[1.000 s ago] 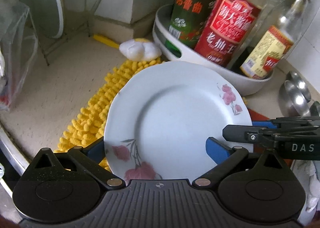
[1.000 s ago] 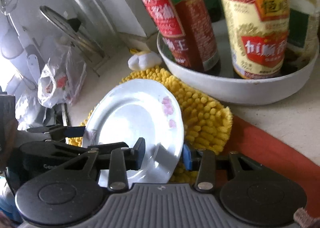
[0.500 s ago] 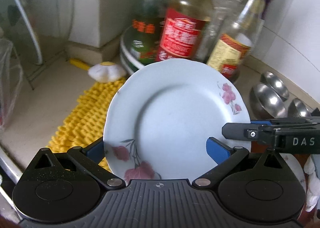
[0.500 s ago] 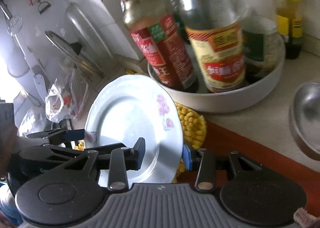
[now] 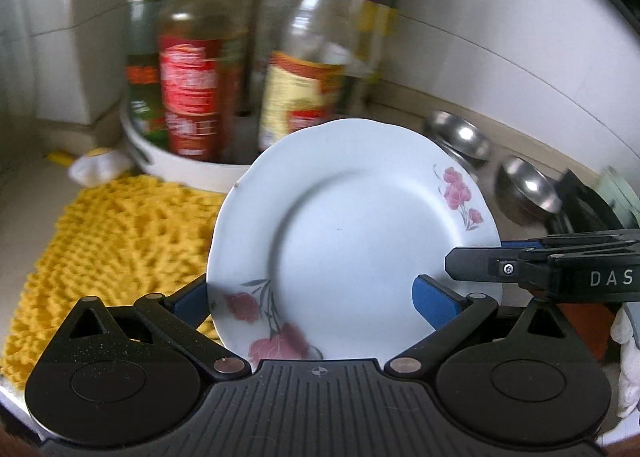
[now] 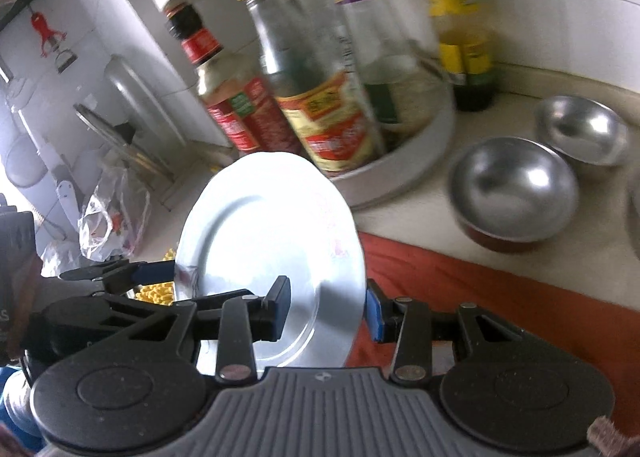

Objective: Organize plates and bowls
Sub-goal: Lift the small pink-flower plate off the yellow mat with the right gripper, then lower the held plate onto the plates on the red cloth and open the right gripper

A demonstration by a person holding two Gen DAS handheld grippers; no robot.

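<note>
A white plate with pink flowers (image 5: 352,233) is held tilted up in the air by both grippers. My left gripper (image 5: 316,297) is shut on its near rim, one blue pad on each face. My right gripper (image 6: 326,307) is shut on the plate's (image 6: 264,241) right rim; it shows in the left wrist view as a black arm (image 5: 540,271) from the right. Steel bowls (image 6: 516,189) (image 6: 580,133) stand on the counter to the right, and show in the left wrist view (image 5: 460,137).
A white round tray (image 6: 416,165) with several sauce bottles (image 5: 192,81) stands behind the plate. A yellow chenille mat (image 5: 112,241) lies at the left, an orange cloth (image 6: 480,289) at the right. Glass lids and a plastic bag (image 6: 112,217) are at the far left.
Both grippers have lifted the plate off the yellow mat and carried it up and to the right. The steel bowls have come into view.
</note>
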